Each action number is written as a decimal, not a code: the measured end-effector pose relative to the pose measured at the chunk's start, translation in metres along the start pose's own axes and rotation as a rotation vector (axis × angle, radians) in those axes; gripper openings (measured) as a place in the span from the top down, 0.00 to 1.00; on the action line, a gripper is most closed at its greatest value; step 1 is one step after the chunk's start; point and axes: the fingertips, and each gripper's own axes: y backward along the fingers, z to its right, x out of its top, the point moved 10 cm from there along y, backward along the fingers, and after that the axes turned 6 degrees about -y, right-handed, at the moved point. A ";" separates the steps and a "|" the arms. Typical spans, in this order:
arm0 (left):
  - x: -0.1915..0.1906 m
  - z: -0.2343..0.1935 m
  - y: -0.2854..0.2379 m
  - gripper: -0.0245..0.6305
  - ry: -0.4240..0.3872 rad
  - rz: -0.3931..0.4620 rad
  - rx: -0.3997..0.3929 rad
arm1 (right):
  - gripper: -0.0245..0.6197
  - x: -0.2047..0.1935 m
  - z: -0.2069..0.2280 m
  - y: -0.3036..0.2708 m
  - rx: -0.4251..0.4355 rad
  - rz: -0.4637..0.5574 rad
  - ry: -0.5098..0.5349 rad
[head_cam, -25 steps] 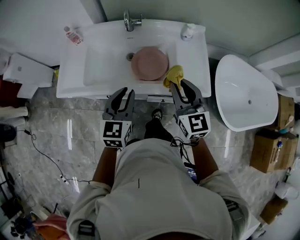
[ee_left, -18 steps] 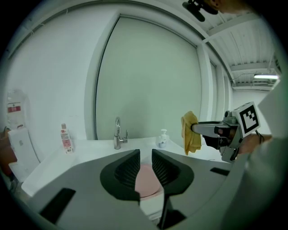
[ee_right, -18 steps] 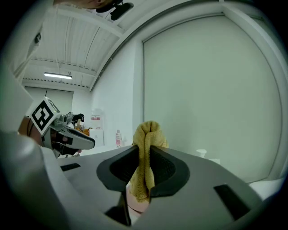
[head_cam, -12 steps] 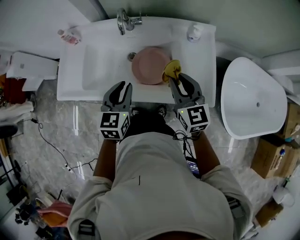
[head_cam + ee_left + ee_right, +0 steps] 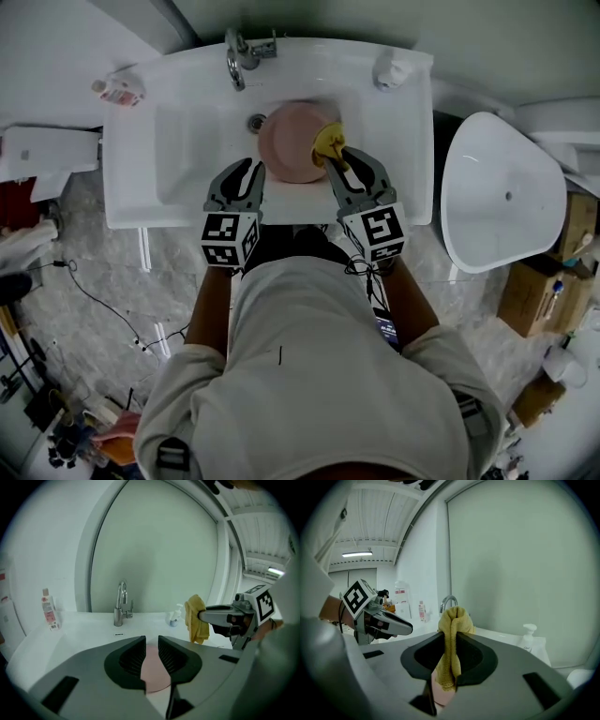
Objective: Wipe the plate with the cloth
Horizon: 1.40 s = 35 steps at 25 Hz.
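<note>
Two grippers reach over the front edge of the white sink (image 5: 141,178), side by side and a little apart. Your right gripper (image 5: 345,161) is clamped on the yellow cloth (image 5: 328,141). Its own view shows the jaws pressed against a folded ridge of cloth. The top of the fold bulges above the jaws and a loose end hangs down below them.

The pink plate (image 5: 289,142) lies flat in the basin, just right of the drain (image 5: 255,120) and in front of the faucet (image 5: 236,58). From the head view the cloth sits over the plate's right edge, with the right gripper's tips just at that rim. In the right gripper view a patch of pink shows directly under the hanging end. You can't tell from any view whether the cloth is touching the plate or hanging just above it.

Your left gripper (image 5: 251,176) holds nothing. Its jaws stand a narrow gap apart, and through that gap its view shows only the plate lying beyond. Its tips point at the plate's near left rim, close to it but apart.

A soap pump (image 5: 389,67) stands at the sink's back right corner and a small bottle (image 5: 117,89) lies at the back left. A white oval fixture (image 5: 497,192) stands to the right of the sink, well clear of both grippers.
</note>
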 end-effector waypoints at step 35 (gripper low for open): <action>-0.144 -0.091 -0.183 0.82 0.099 -0.551 -0.208 | 0.85 -0.104 0.044 -0.164 -0.004 -0.465 -0.152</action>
